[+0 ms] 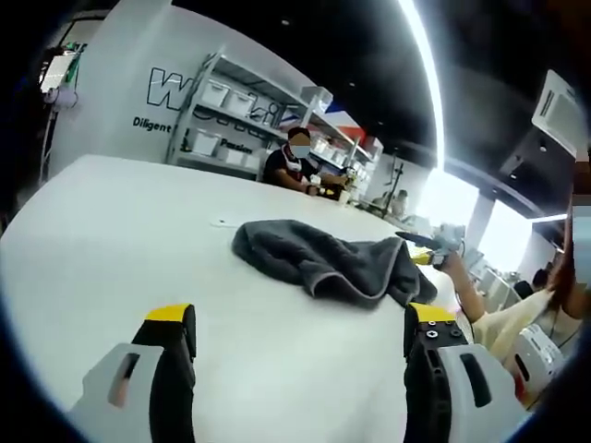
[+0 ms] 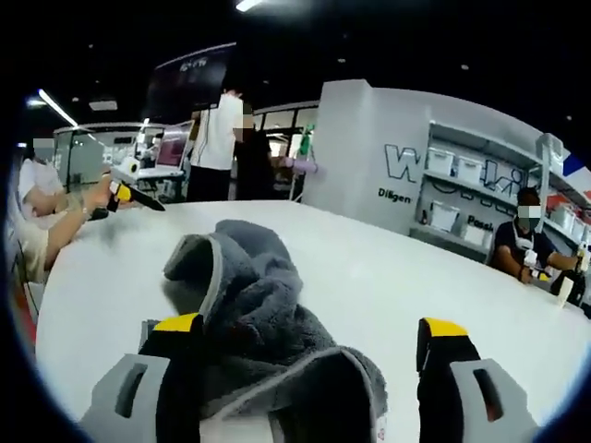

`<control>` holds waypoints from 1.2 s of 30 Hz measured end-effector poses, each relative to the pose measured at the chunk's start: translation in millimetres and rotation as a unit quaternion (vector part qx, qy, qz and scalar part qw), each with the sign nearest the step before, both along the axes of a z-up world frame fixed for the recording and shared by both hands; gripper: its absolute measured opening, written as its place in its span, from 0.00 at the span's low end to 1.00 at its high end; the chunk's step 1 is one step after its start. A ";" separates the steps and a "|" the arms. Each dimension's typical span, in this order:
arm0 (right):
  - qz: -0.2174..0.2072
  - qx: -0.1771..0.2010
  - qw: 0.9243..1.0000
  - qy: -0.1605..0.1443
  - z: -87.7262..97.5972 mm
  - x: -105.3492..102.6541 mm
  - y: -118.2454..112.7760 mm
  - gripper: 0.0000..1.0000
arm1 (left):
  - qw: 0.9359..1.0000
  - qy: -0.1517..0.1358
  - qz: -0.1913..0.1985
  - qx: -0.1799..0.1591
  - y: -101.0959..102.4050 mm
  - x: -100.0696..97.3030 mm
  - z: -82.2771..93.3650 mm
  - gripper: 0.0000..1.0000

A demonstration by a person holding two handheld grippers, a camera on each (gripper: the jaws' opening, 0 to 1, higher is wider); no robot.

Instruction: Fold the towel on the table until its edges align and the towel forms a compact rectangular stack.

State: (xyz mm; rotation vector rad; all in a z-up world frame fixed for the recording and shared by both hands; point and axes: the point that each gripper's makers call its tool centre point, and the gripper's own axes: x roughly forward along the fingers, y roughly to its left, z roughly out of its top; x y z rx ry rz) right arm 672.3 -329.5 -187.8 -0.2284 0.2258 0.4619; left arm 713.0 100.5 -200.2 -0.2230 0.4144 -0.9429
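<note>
Grey terry towel [image 2: 254, 314] lies crumpled on the white bench [image 1: 111, 231], no fold made yet. Your right tool [image 2: 309, 351] is spread with the heap between its jaws, seemingly hunting an edge; your left tool [image 1: 300, 341] waits spread, well short.

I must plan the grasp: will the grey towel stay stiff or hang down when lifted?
Probably floppy: the towel lies crumpled in soft folds on the table. Its thick pile suggests little slipping. The open right gripper straddles it.
</note>
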 end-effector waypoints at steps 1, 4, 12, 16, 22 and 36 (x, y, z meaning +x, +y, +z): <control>0.002 0.000 1.000 0.001 -0.1 -0.2 0.7 0.99 | 1.000 0.001 -0.001 0.001 -0.4 -0.1 -0.7 0.91; 0.007 -0.004 1.000 0.002 -0.4 -1.9 2.6 0.99 | 1.000 0.003 -0.001 0.001 -0.3 0.6 -1.5 0.91; 0.016 -0.010 1.000 0.012 -4.4 -2.3 4.8 0.99 | 1.000 0.006 -0.001 0.004 -1.2 1.2 -4.0 0.91; 0.017 -0.008 1.000 0.011 -4.0 -3.0 5.8 0.99 | 1.000 0.006 -0.001 0.004 -1.0 1.6 -4.2 0.91; 0.023 -0.007 1.000 0.017 -7.5 -3.6 10.0 0.99 | 1.000 0.008 -0.003 0.011 -3.6 1.6 -8.3 0.91; 0.105 0.003 0.994 -0.012 9.0 -23.7 51.0 0.89 | 0.999 0.011 -0.007 0.043 -9.6 1.8 -19.8 0.91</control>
